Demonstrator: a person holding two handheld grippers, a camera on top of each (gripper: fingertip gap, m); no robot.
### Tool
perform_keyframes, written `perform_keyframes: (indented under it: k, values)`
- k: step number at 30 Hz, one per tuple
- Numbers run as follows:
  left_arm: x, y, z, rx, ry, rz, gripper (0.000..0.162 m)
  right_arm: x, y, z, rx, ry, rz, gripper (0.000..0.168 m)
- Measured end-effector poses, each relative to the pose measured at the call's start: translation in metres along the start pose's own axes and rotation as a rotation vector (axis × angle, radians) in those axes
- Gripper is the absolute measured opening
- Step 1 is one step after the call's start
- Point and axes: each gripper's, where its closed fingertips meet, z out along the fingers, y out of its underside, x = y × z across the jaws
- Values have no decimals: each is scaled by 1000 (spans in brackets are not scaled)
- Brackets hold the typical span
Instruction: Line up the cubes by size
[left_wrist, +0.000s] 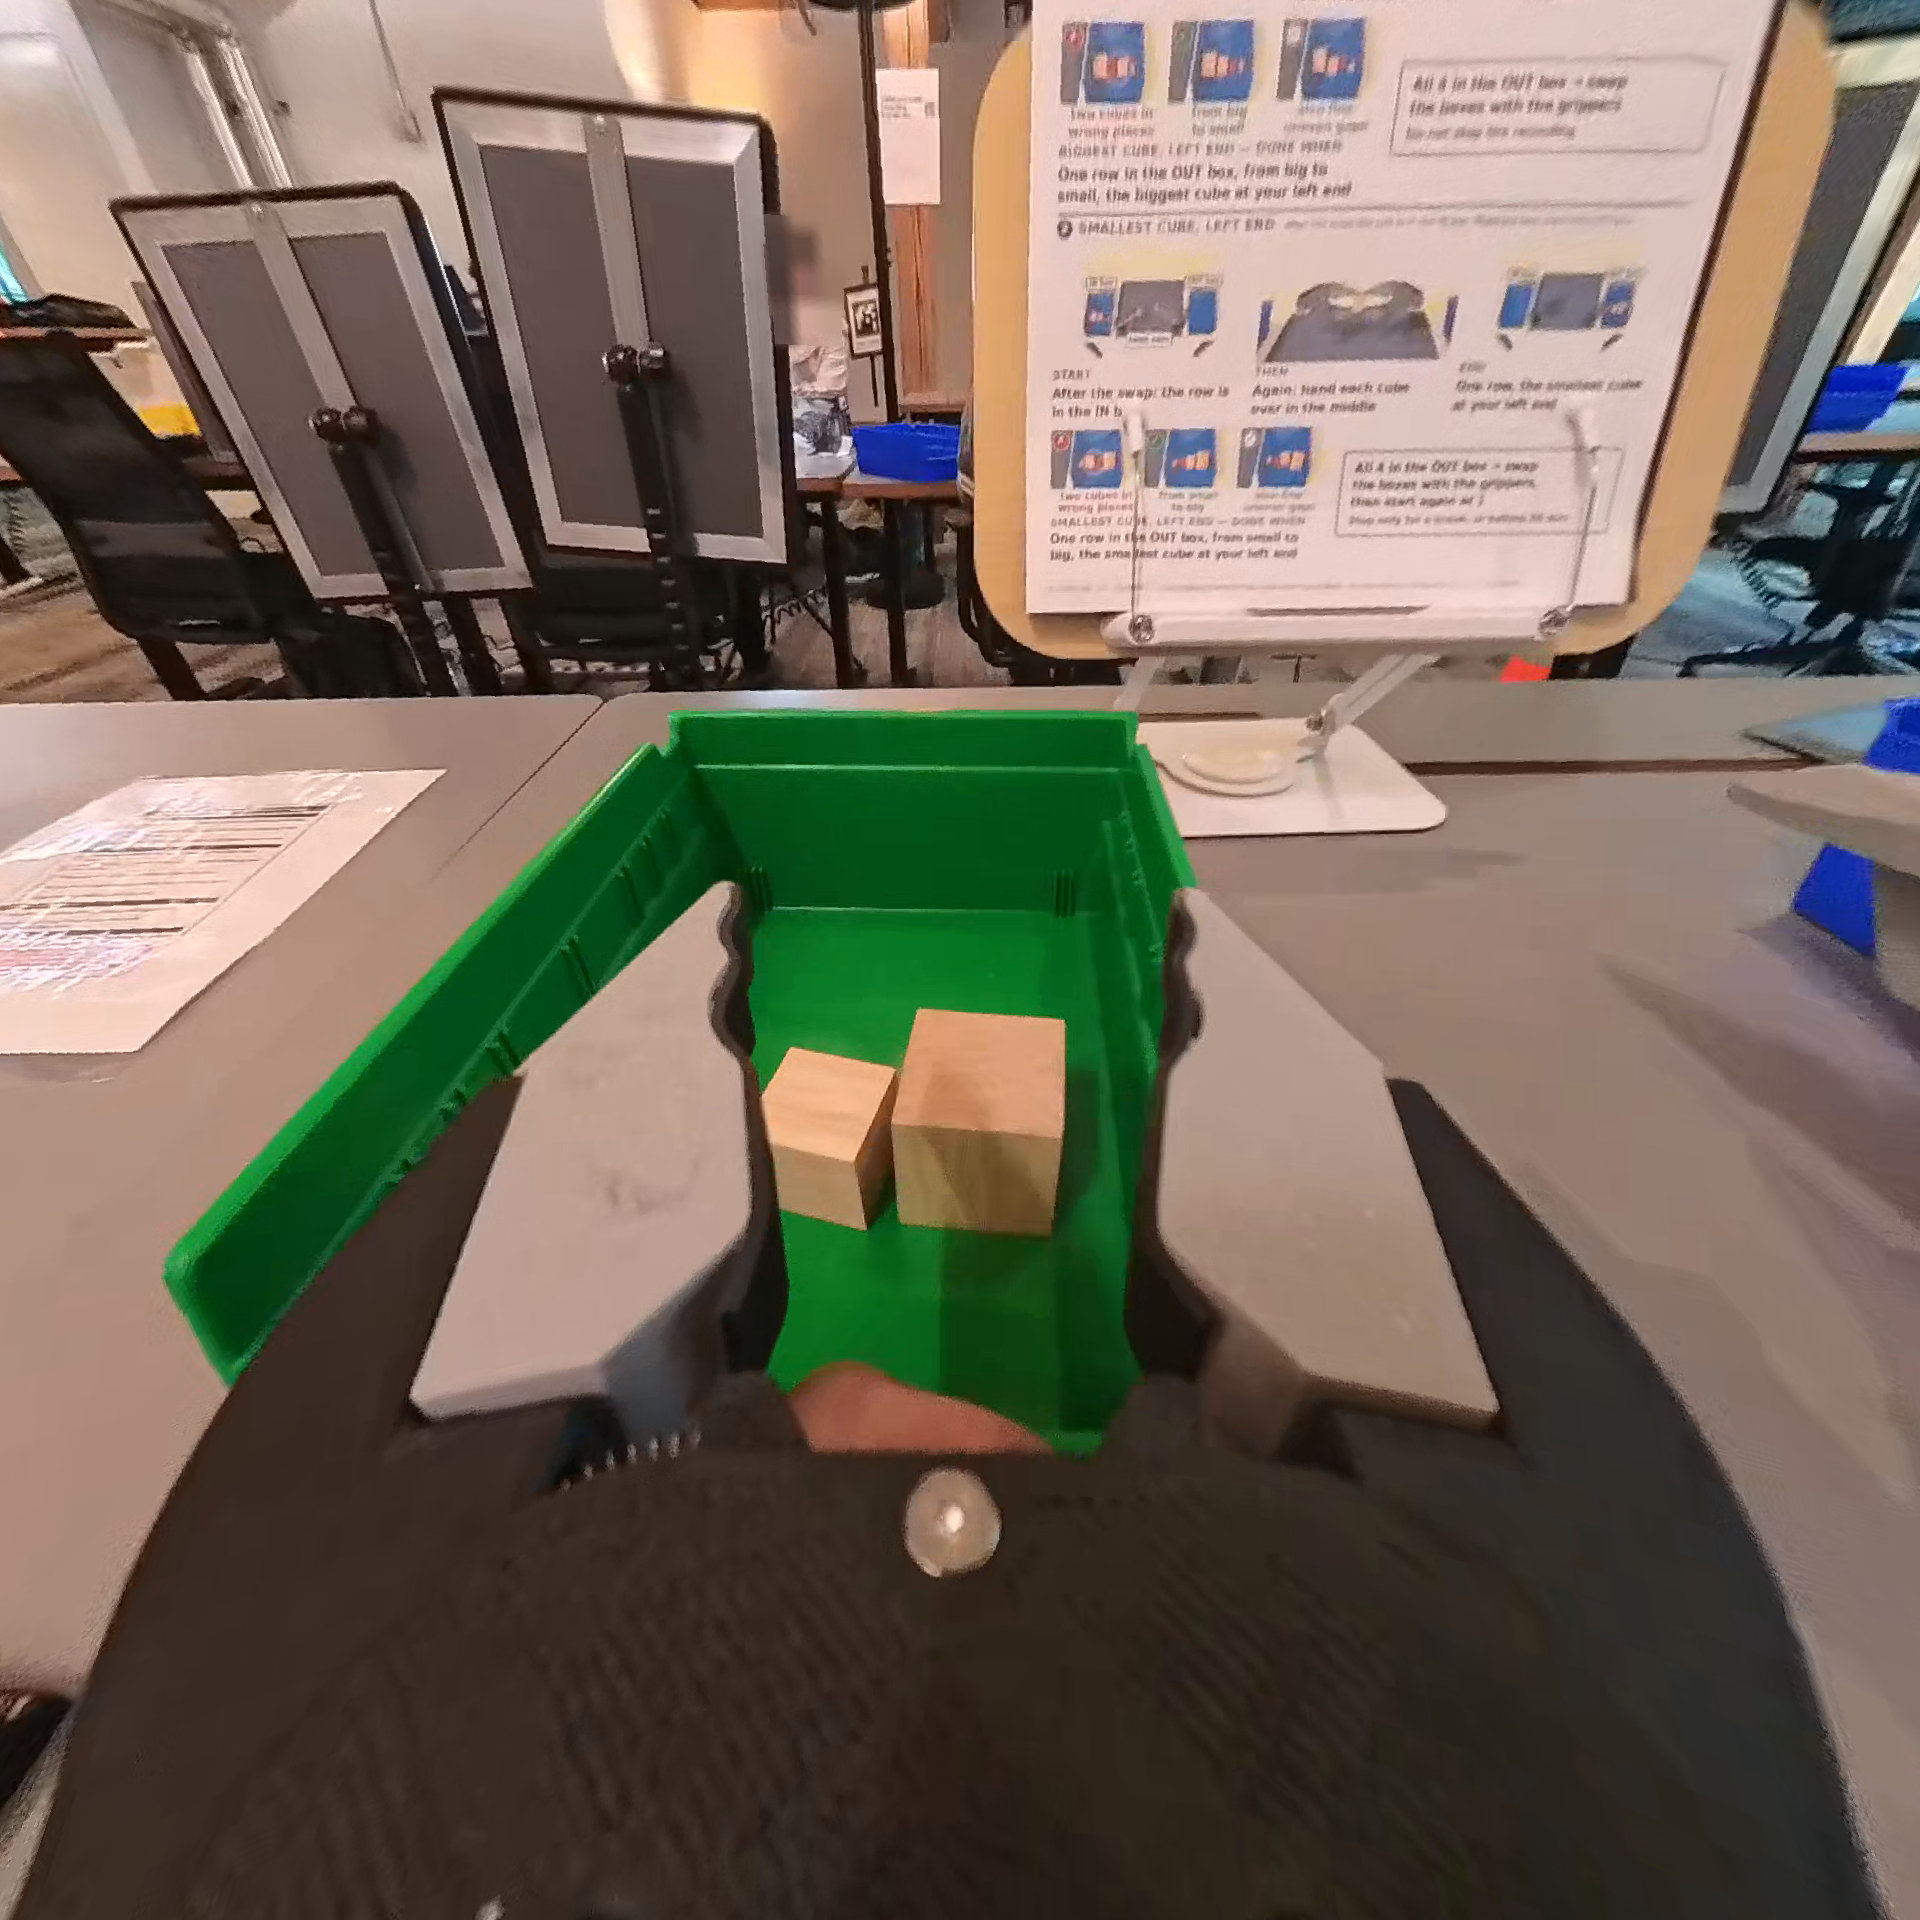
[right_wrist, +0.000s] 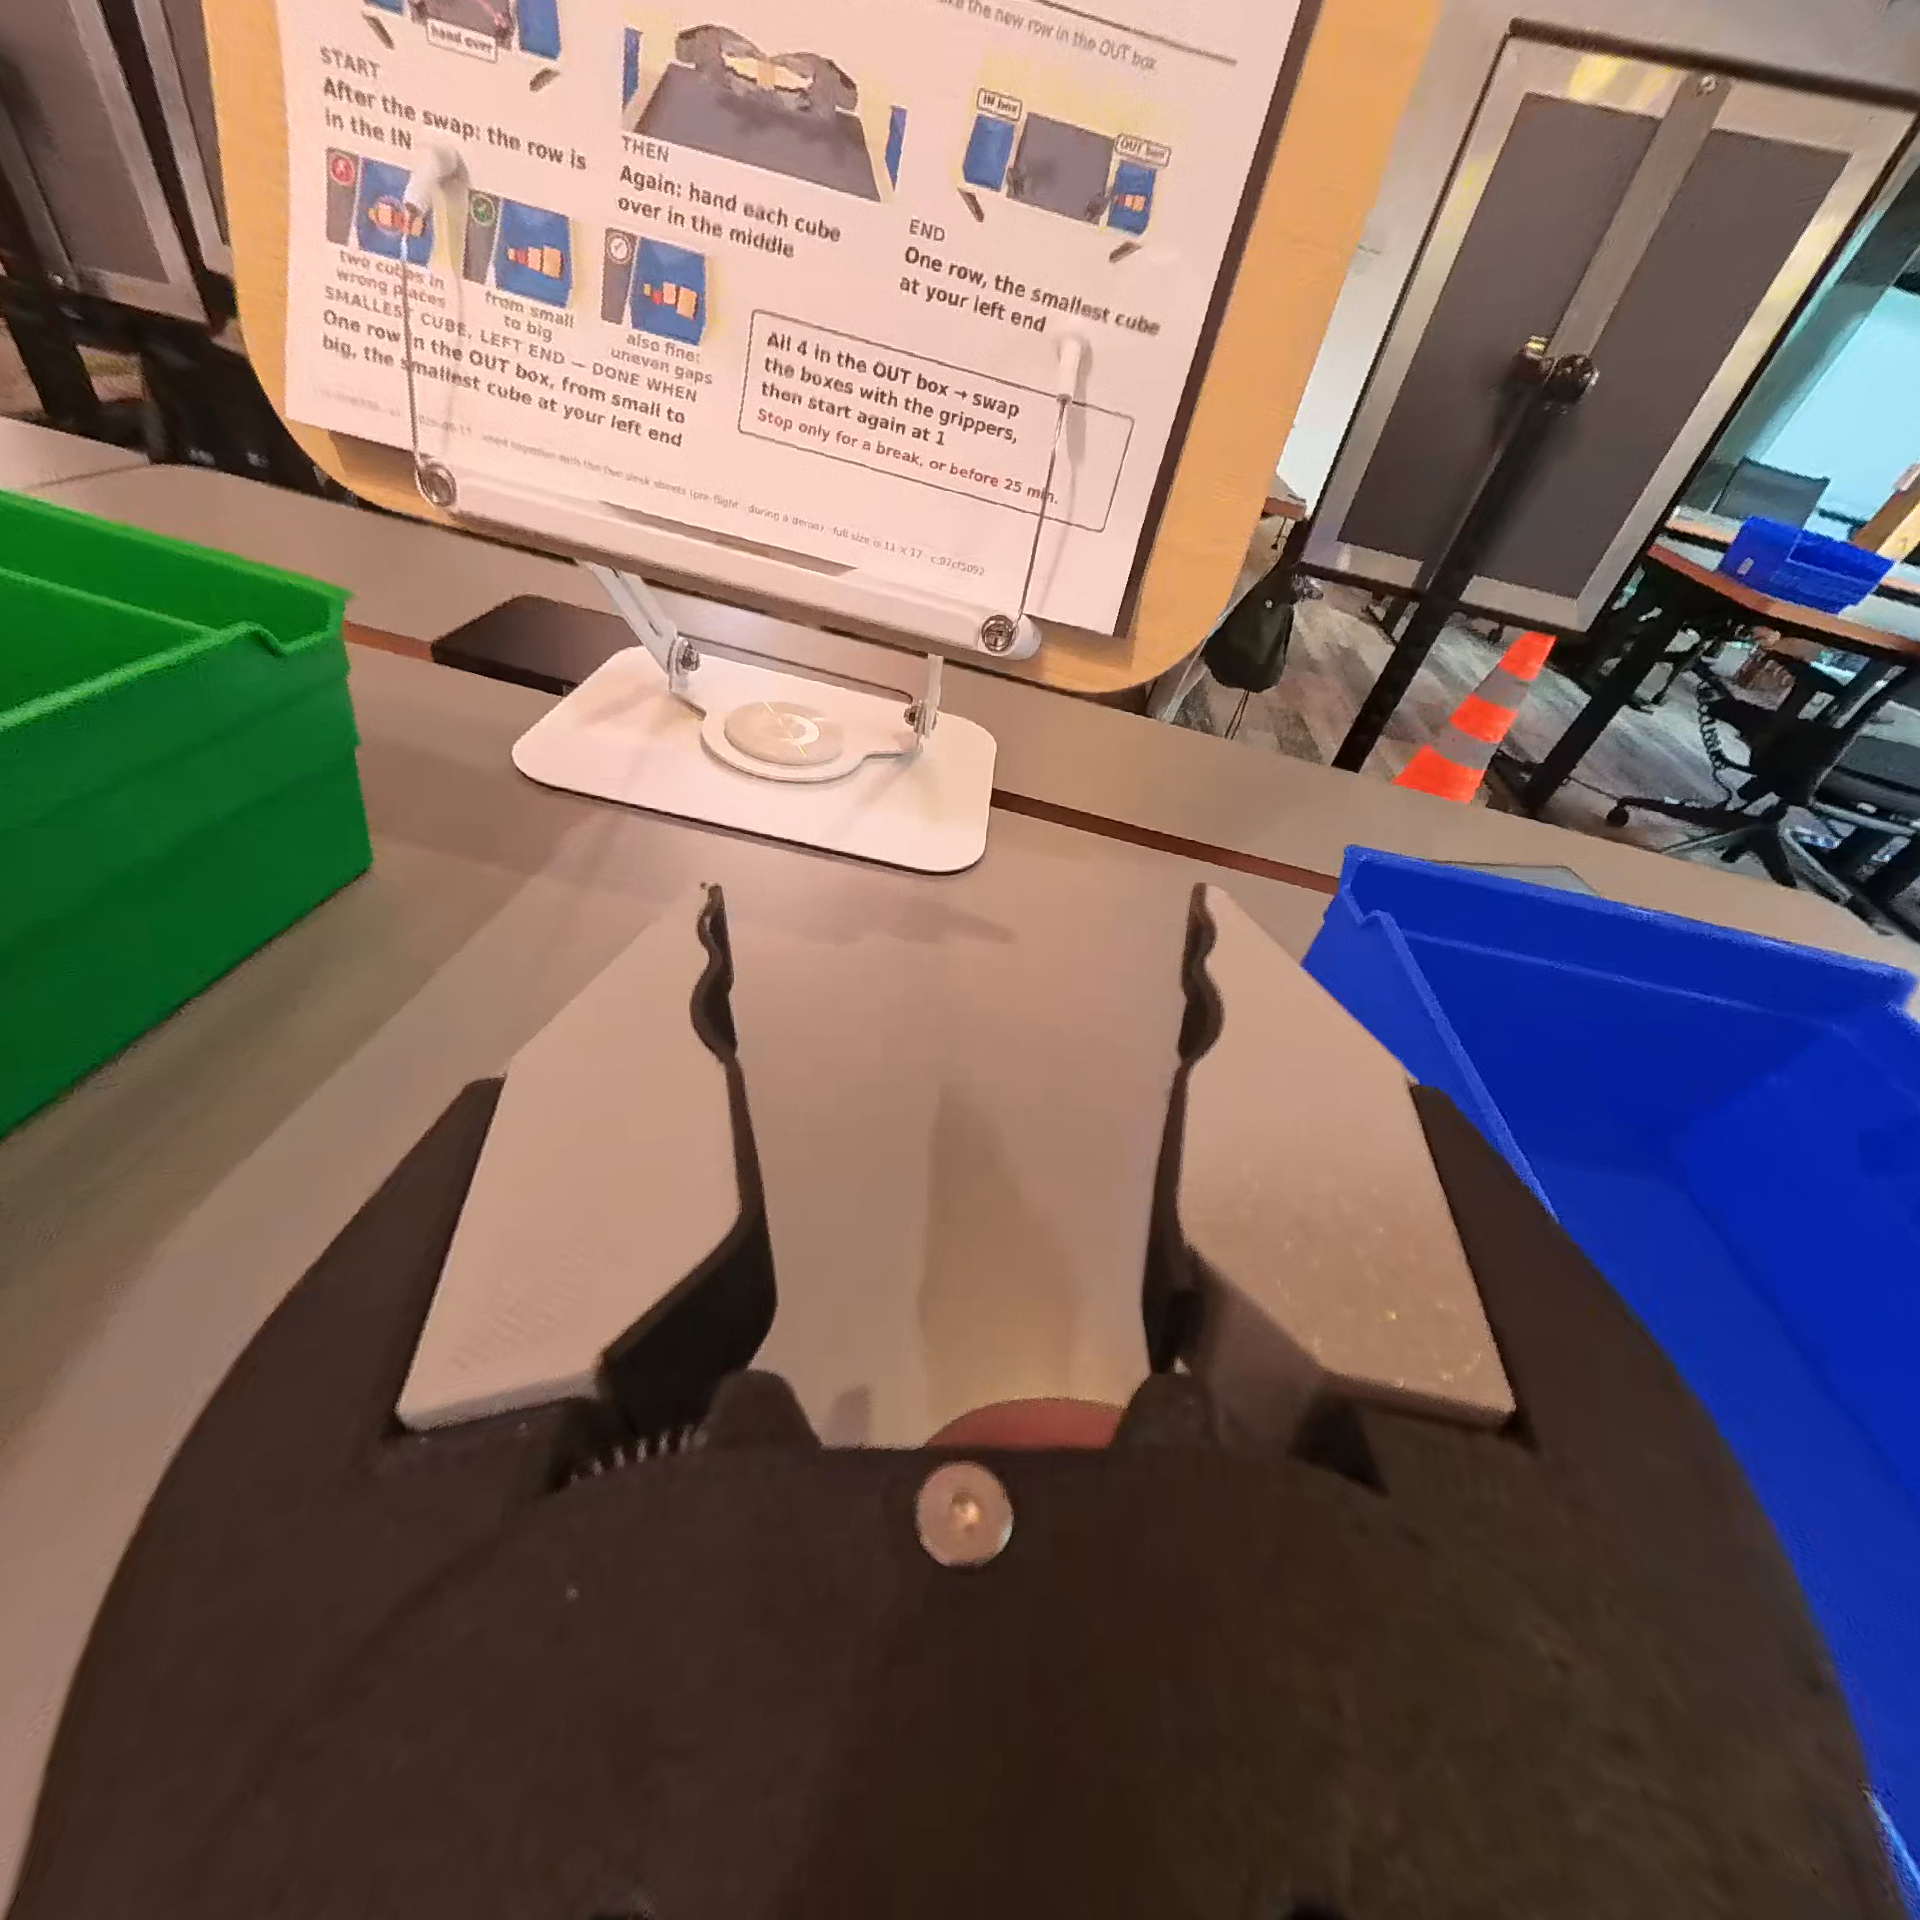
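Observation:
In the left wrist view a green bin (left_wrist: 894, 821) sits on the grey table. Two wooden cubes stand side by side on its floor: a smaller cube (left_wrist: 826, 1132) on the left and a bigger cube (left_wrist: 977, 1117) on the right, touching or nearly so. My left gripper (left_wrist: 951, 914) is open and empty, held above the bin with the cubes between its fingers from this angle. My right gripper (right_wrist: 951, 904) is open and empty over the bare table, between the green bin (right_wrist: 177, 748) on its left and a blue bin (right_wrist: 1662, 1091) on its right.
A white stand (right_wrist: 758, 769) holding an instruction sheet (left_wrist: 1340, 312) is at the table's far edge. A printed paper (left_wrist: 156, 894) lies left of the green bin. Chairs, panels and an orange cone (right_wrist: 1475, 727) stand beyond the table.

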Motion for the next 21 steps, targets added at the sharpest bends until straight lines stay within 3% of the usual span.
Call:
perform_keyframes:
  k: [6, 21]
  values:
    - [0, 17, 18, -47, -2, 39, 74, 3, 29, 9, -93, -27, 8, 90]
    - [12, 19, 0, -52, -7, 149, 74, -15, 24, -5, -60, -95, 23, 95]
